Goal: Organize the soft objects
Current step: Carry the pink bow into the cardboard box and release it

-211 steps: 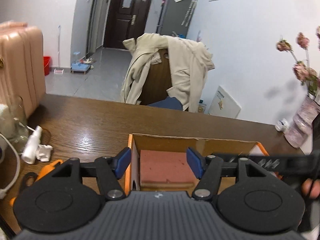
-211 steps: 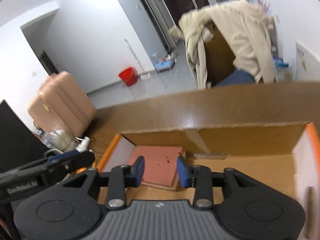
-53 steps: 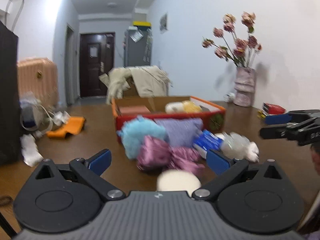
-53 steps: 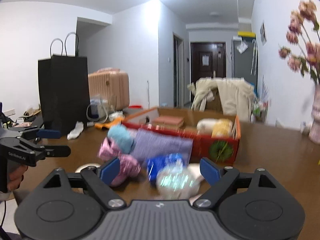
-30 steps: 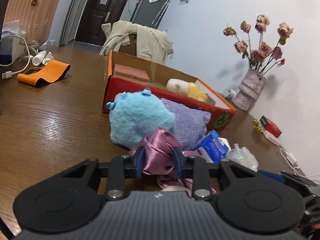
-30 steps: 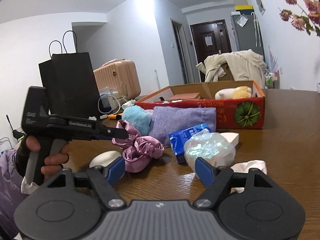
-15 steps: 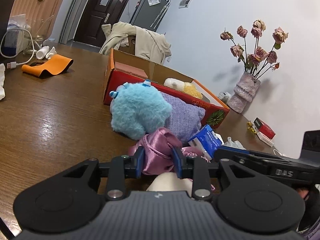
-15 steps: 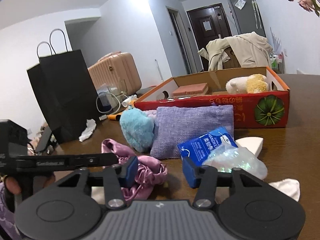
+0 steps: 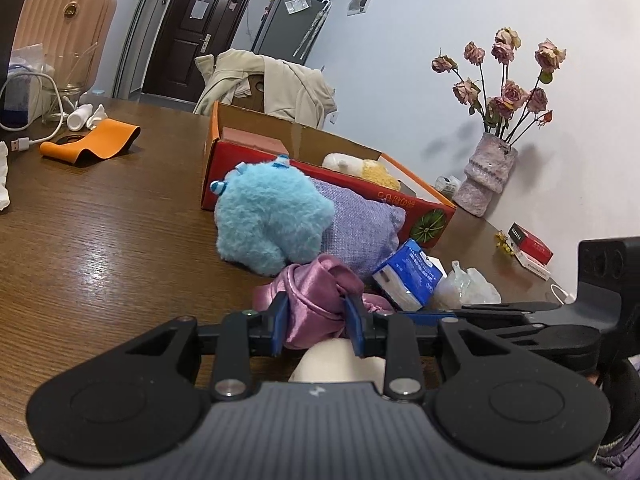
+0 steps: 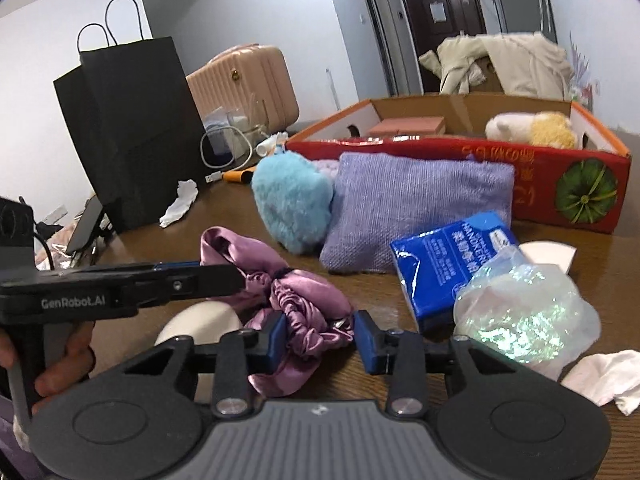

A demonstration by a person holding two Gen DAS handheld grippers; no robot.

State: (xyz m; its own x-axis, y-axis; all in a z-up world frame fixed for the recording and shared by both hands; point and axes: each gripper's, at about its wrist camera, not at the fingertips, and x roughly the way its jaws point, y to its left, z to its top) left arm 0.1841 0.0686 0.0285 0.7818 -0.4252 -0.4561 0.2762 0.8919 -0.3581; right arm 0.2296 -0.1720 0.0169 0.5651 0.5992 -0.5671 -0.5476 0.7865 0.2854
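Observation:
A pink satin cloth (image 9: 316, 300) lies bunched on the wooden table; it also shows in the right wrist view (image 10: 308, 312). My left gripper (image 9: 316, 326) is shut on one end of it. My right gripper (image 10: 320, 338) has its fingers close around the other end, touching the fabric. Behind lie a blue plush toy (image 9: 272, 216), a lilac pillow (image 10: 416, 208) and a blue tissue pack (image 10: 452, 260). The red cardboard box (image 10: 480, 156) holds a pink block (image 10: 408, 124) and a white and yellow plush (image 10: 528, 128).
A white round pad (image 9: 340, 364) lies under the cloth. An iridescent plastic bag (image 10: 524, 316) and crumpled tissue (image 10: 604, 372) lie right. A black paper bag (image 10: 128, 132), a suitcase (image 10: 244, 80), a flower vase (image 9: 488, 176) and an orange case (image 9: 92, 146) stand around.
My right gripper has moved in and closed its fingers onto the pink satin cloth. My left gripper stays shut on the cloth's other end.

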